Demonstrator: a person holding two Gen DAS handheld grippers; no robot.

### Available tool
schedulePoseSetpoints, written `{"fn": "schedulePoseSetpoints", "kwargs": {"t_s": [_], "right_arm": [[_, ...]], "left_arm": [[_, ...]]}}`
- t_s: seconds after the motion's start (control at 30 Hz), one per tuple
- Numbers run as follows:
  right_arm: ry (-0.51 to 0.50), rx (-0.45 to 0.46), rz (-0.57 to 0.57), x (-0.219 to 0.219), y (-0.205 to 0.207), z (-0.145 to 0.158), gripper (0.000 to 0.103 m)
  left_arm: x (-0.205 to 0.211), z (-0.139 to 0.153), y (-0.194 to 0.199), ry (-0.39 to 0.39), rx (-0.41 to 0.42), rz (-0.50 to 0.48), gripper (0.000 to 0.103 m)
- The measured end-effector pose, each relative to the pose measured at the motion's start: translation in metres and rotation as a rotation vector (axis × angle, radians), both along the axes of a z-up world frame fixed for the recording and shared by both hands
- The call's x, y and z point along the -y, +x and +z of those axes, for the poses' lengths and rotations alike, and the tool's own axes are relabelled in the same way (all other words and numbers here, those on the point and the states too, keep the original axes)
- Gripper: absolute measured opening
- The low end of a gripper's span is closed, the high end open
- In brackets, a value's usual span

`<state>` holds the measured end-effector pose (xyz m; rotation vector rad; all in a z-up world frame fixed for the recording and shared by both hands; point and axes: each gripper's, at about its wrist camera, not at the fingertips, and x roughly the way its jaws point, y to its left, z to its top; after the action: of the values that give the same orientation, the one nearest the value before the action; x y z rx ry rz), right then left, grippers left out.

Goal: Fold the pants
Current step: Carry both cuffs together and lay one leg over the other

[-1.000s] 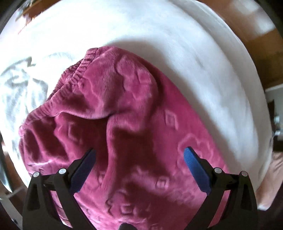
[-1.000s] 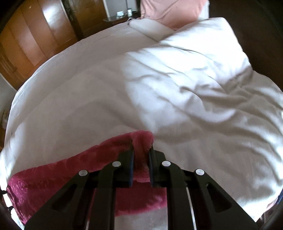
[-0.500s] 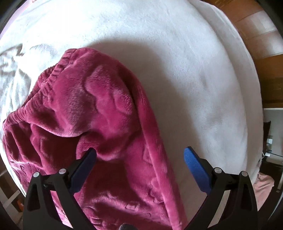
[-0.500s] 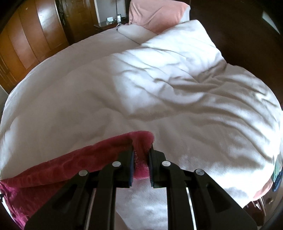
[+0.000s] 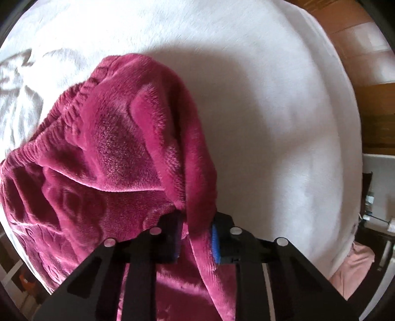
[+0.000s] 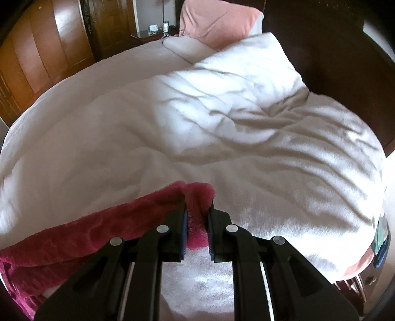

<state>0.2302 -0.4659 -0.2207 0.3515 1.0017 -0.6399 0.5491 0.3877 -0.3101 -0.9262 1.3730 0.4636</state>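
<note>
Magenta fleece pants (image 5: pixel 111 148) lie bunched on the white bed cover (image 5: pixel 271 98), their ribbed waistband at the upper left of the left wrist view. My left gripper (image 5: pixel 196 222) is closing its jaws on a raised fold along the pants' right edge, and the blue pads press the fabric. In the right wrist view my right gripper (image 6: pixel 197 210) is shut on a corner of the pants (image 6: pixel 98 229), which trail away to the lower left over the bed cover (image 6: pixel 197 111).
A pink pillow (image 6: pixel 217 22) leans at the head of the bed beside a dark headboard (image 6: pixel 321 37). A wooden wardrobe (image 6: pixel 37 49) and a nightstand (image 6: pixel 153 32) stand beyond the far side. Wooden floor (image 5: pixel 370 61) borders the bed's edge.
My left gripper slid across the pants to their right edge and went from wide open to closed on a fold. The right gripper kept its grip and lifted slightly.
</note>
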Motion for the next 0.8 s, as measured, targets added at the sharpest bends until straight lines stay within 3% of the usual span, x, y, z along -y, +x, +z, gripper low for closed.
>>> {"fn": "schedulePoseSetpoints", "kwargs": {"t_s": [0.2, 0.4, 0.63, 0.8], "right_arm": [[-0.049, 0.044, 0.005, -0.010, -0.002, 0.028, 0.013], [-0.075, 0.083, -0.038, -0.026, -0.033, 0.051, 0.013], [-0.060, 0.089, -0.081, -0.038, -0.084, 0.056, 0.013], [-0.047, 0.079, -0.072, -0.041, -0.121, 0.051, 0.013]], "left_arm": [[-0.032, 0.038, -0.008, -0.067, 0.096, -0.040, 0.016], [-0.075, 0.072, -0.043, -0.154, 0.176, -0.075, 0.015], [-0.100, 0.095, -0.120, -0.176, 0.244, -0.137, 0.015], [-0.100, 0.103, -0.192, -0.142, 0.268, -0.149, 0.015]]}}
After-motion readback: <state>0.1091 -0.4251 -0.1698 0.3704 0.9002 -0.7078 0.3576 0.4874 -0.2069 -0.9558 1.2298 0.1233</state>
